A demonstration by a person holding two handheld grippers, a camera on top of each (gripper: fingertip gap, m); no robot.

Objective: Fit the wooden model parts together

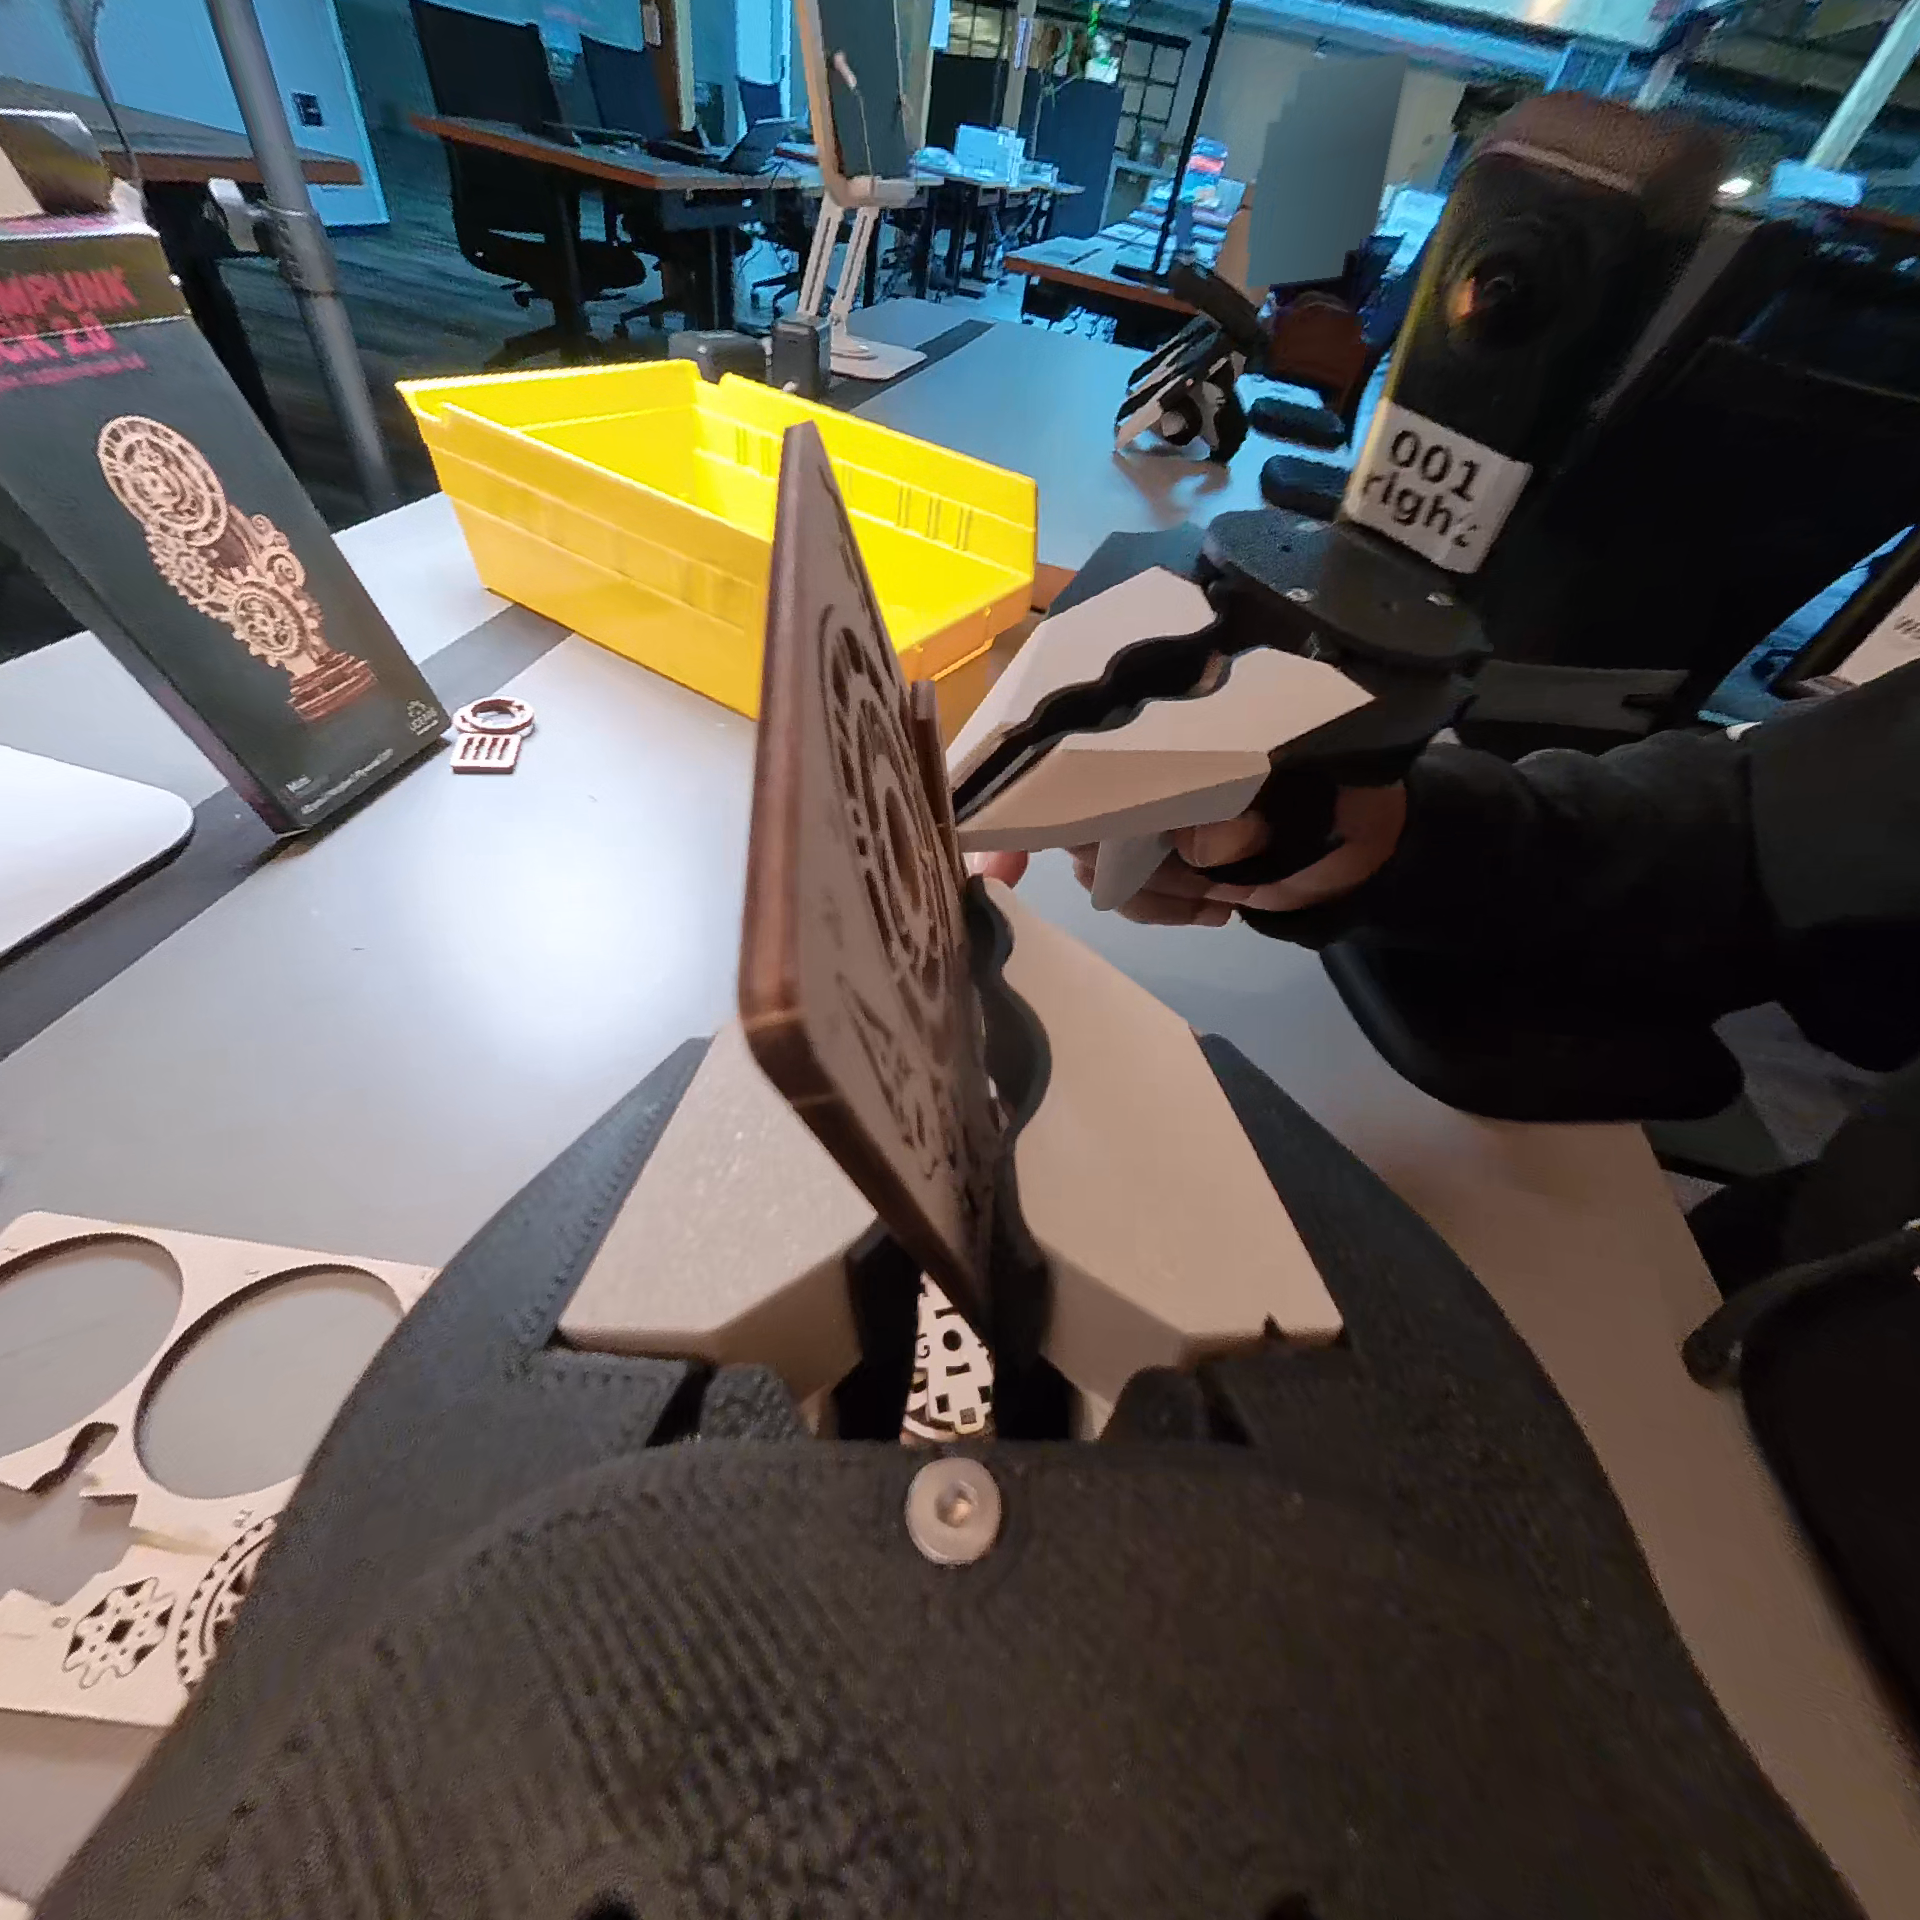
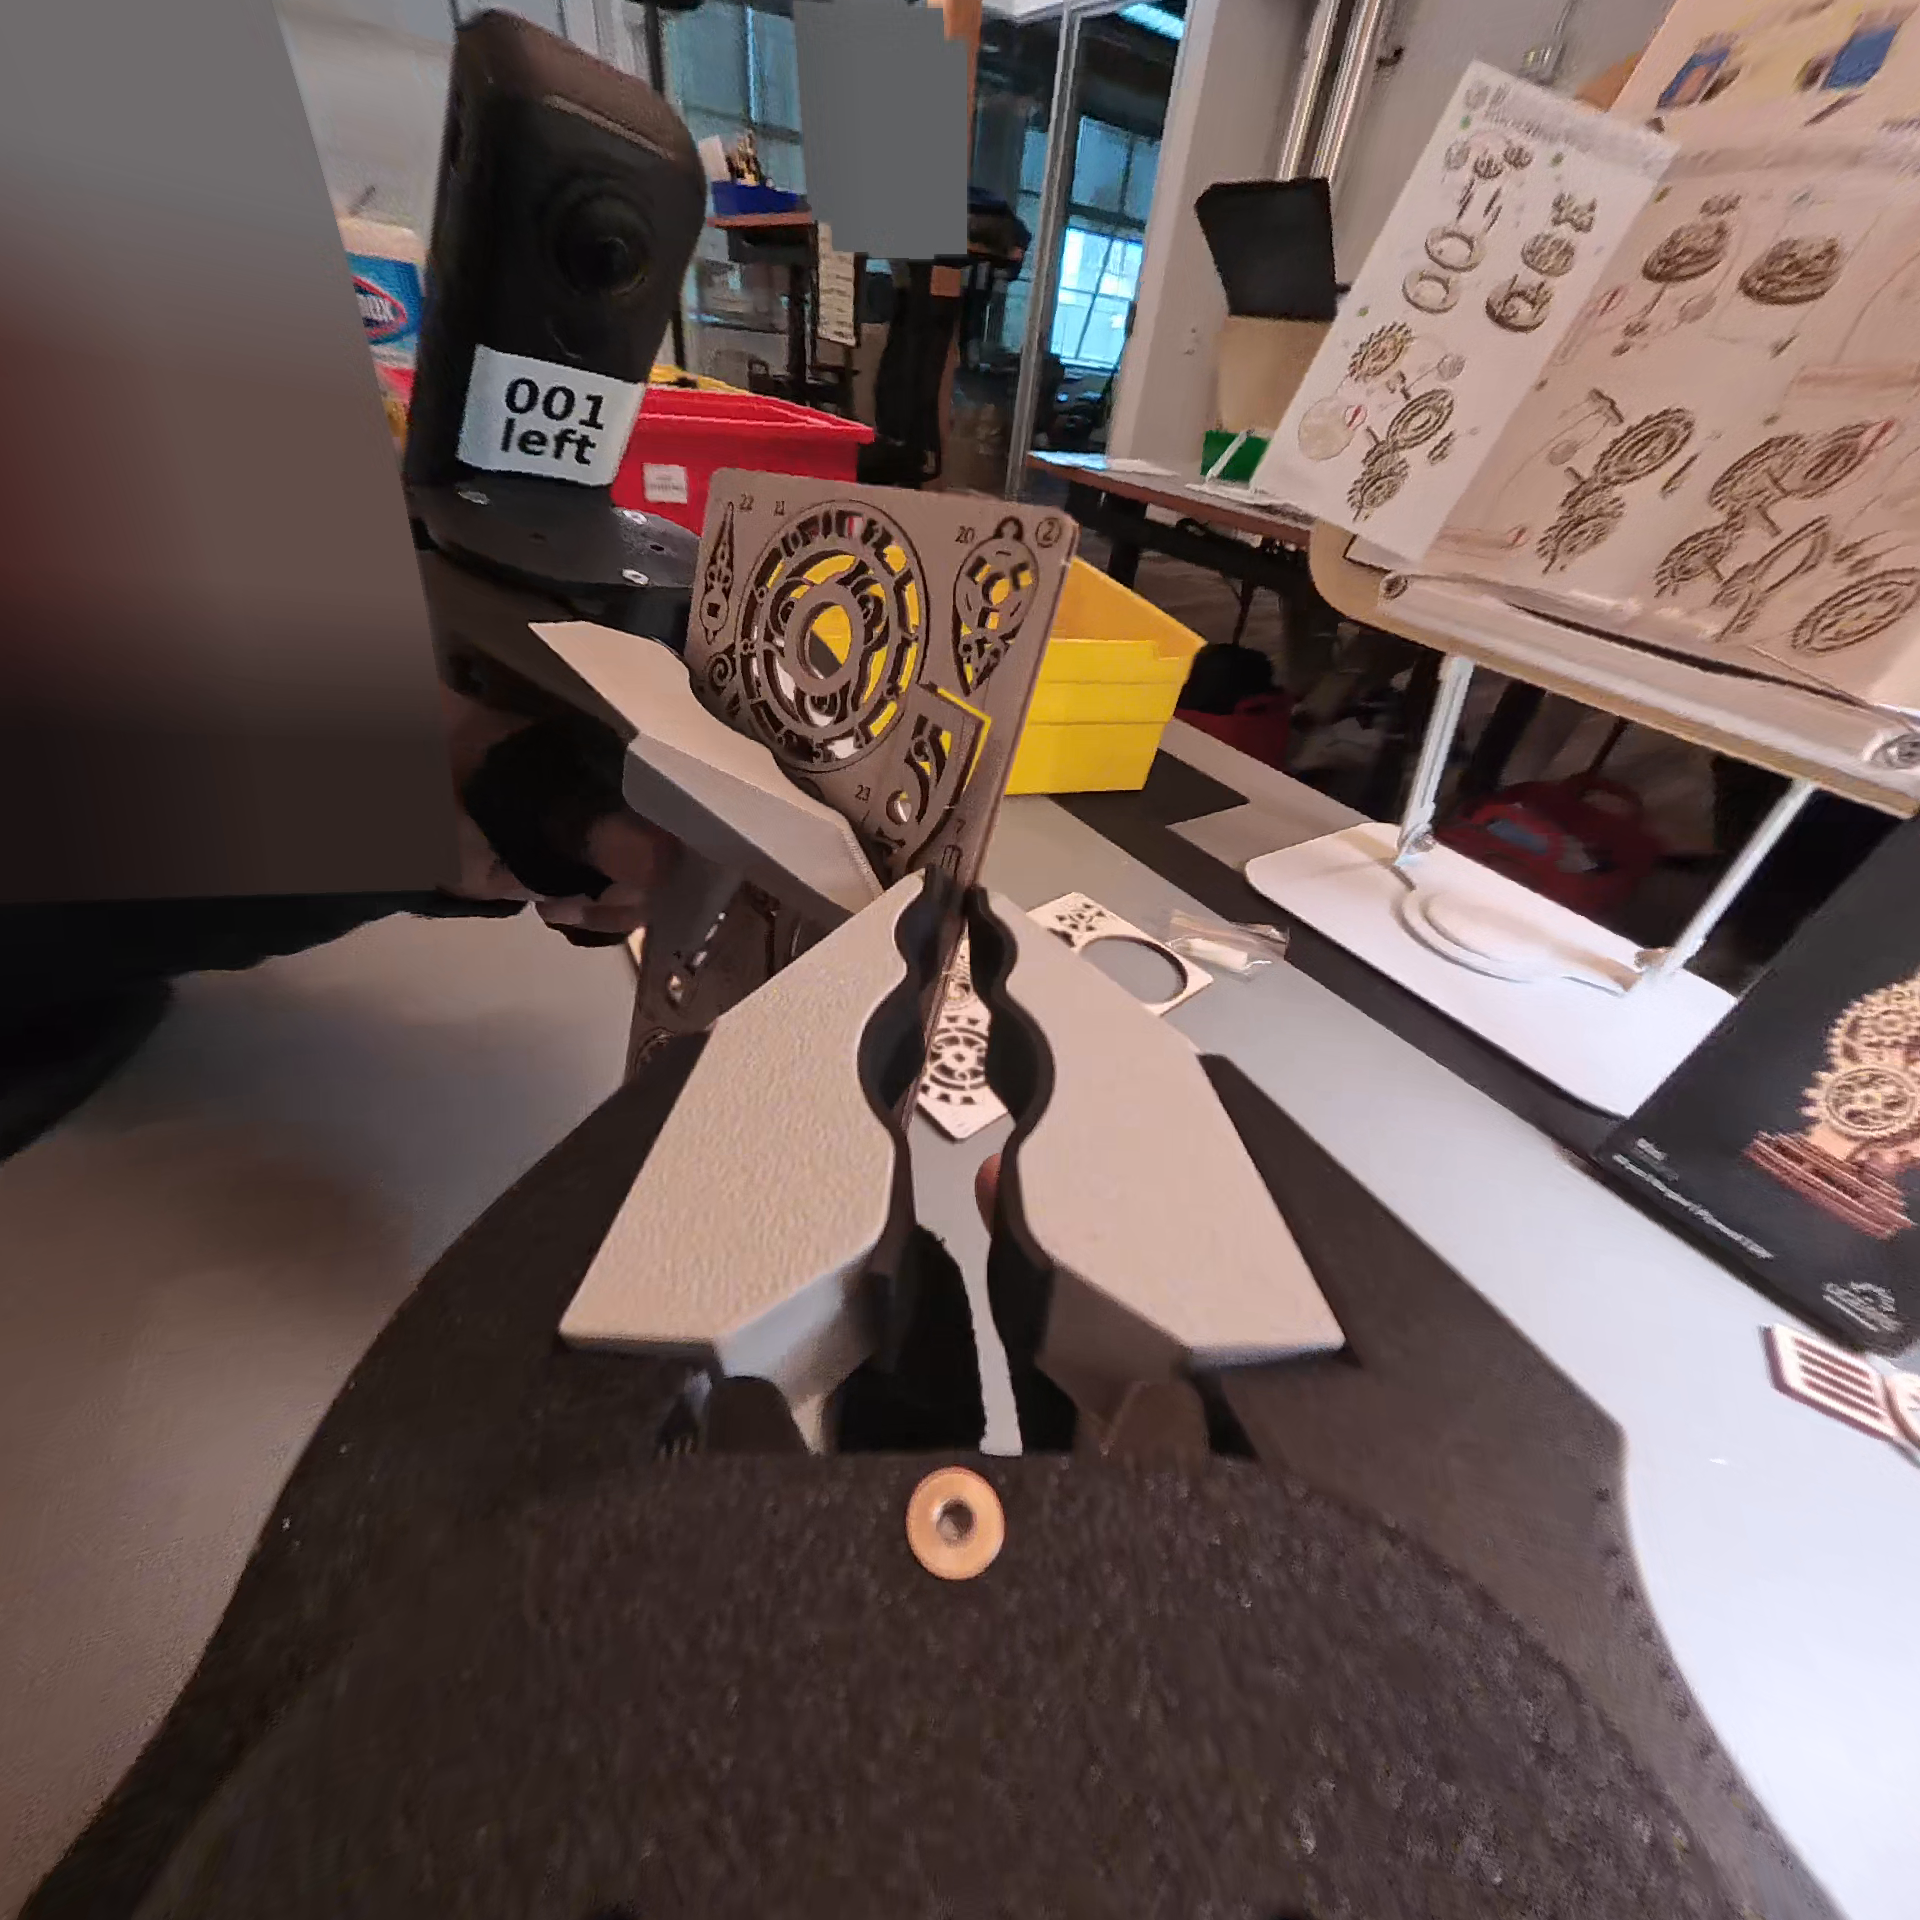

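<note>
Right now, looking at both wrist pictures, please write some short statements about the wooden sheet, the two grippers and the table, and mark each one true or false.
1. The left gripper is shut on the wooden sheet. True.
2. The wooden sheet lies flat on the table. False: it is held up on edge, above the table.
3. The right gripper pinches a part at the sheet's edge. True.
4. The yellow bin is full of wooden parts. False: no parts can be seen in it.
5. A small loose wooden piece lies on the table beside the dark product box. True.
6. The sheet is plain, without cut patterns. False: gear-like shapes are cut in it.
</note>
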